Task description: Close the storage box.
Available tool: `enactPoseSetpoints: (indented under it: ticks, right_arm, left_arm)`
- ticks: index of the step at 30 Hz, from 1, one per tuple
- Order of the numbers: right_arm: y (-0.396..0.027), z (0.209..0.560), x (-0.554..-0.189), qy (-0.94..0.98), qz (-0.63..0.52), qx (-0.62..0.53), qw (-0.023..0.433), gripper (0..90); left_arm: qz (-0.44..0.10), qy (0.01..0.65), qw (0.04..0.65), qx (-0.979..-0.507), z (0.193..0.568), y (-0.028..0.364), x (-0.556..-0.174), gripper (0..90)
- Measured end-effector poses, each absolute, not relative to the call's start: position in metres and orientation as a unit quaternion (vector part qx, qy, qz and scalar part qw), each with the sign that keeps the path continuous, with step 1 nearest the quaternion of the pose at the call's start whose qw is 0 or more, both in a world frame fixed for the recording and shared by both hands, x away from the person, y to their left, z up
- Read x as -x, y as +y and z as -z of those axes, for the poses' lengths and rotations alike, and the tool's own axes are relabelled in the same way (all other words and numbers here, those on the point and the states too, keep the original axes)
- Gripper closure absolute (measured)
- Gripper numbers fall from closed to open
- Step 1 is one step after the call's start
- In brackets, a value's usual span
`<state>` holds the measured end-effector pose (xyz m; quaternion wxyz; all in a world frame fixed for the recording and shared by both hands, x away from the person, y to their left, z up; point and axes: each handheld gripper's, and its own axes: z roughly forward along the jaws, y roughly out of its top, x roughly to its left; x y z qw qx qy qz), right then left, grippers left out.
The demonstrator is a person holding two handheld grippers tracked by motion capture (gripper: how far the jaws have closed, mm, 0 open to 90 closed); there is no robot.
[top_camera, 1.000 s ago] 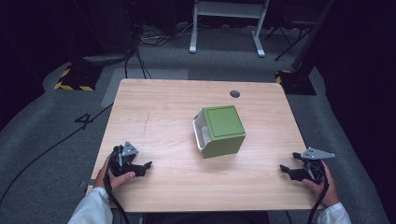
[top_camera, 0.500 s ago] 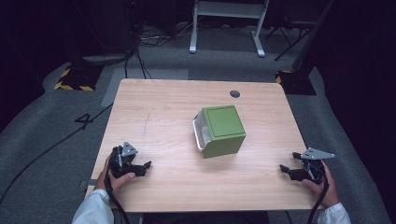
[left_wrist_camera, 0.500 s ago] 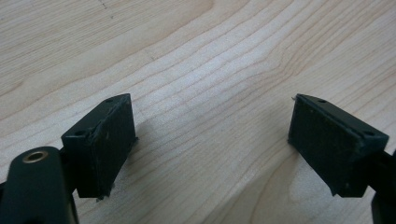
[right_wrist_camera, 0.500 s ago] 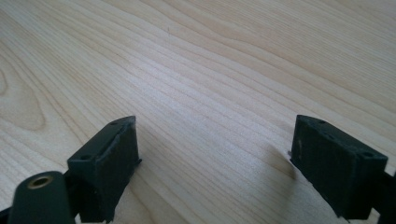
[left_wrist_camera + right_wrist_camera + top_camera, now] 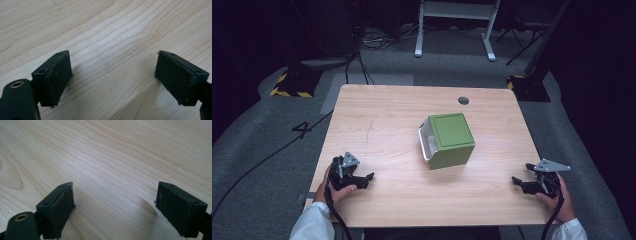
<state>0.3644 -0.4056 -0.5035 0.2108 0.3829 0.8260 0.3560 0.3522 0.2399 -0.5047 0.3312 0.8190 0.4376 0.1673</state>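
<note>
Two hand-held grippers, left and right; one green box.

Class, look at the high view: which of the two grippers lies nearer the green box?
The left gripper lies somewhat nearer the green box; the right gripper sits farther out by the table edge.

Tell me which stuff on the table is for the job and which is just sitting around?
For the job:
- green box with its white part, mid-table
- left tongs, open, resting on the table
- right tongs, open, resting near the right edge

Just sitting around:
- dark round hole cover at the table's far side
- white frame legs on the floor
- cables on the floor
</note>
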Motion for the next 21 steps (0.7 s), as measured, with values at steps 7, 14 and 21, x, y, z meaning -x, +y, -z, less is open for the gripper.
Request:
enactPoseSetpoints:
  ticks: [7, 14, 21]
  right_arm:
    - [-0.4059, 0.5035, -0.3648, 0.826, -0.357, -0.384, 0.208, 15.1]
    - [-0.4059, 0.5035, -0.3647, 0.826, -0.357, -0.384, 0.208, 15.1]
    - [-0.4059, 0.5035, -0.3648, 0.826, -0.357, -0.384, 0.208, 15.1]
  left_arm:
    - [-0.167, 0.439, 0.331, -0.818, 0.5047, 0.2394, -0.3525, 14.0]
    - [-0.168, 0.439, 0.331, -0.818, 0.5047, 0.2394, -0.3526, 14.0]
    - [-0.167, 0.439, 0.331, -0.818, 0.5047, 0.2395, -0.3525, 13.9]
